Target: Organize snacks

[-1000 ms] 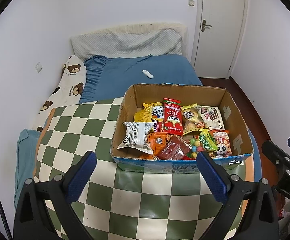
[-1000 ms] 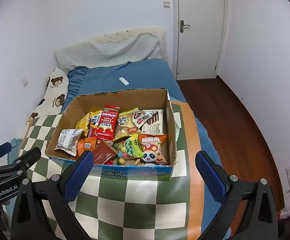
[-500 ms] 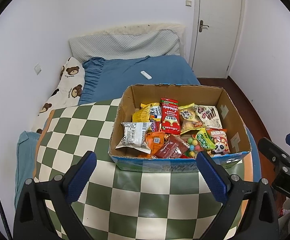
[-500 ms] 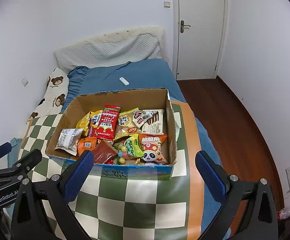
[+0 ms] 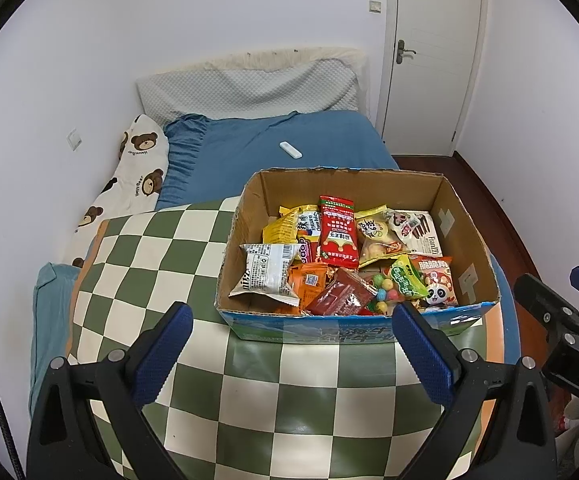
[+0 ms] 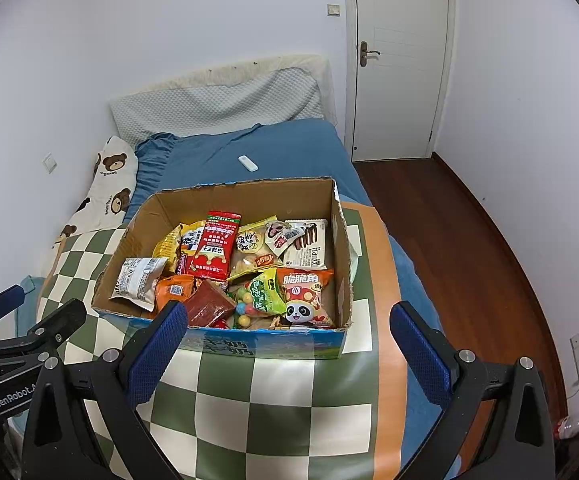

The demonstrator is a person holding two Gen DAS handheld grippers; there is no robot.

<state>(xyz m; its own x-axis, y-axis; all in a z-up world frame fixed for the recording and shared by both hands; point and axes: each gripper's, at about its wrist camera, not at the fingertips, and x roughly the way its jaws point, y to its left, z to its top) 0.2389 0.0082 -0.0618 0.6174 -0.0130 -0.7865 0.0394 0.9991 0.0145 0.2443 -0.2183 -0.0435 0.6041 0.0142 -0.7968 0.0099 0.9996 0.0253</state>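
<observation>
Right now my left gripper [image 5: 287, 344] and right gripper [image 6: 287, 344] both hang with fingers wide apart, nothing between, just short of one cardboard box [image 5: 463, 224] of snacks on checkered blanket [image 5: 157, 256]. Only right view gives me wood floor [image 6: 449, 232] beside bed and box's outer right wall. Left view shows more blanket left of box. Packets overlap; full count beyond me. I pick out one red packet [image 6: 215, 246], one panda bag [image 6: 305, 296], one white remote [image 6: 248, 163] on blue sheet.
</observation>
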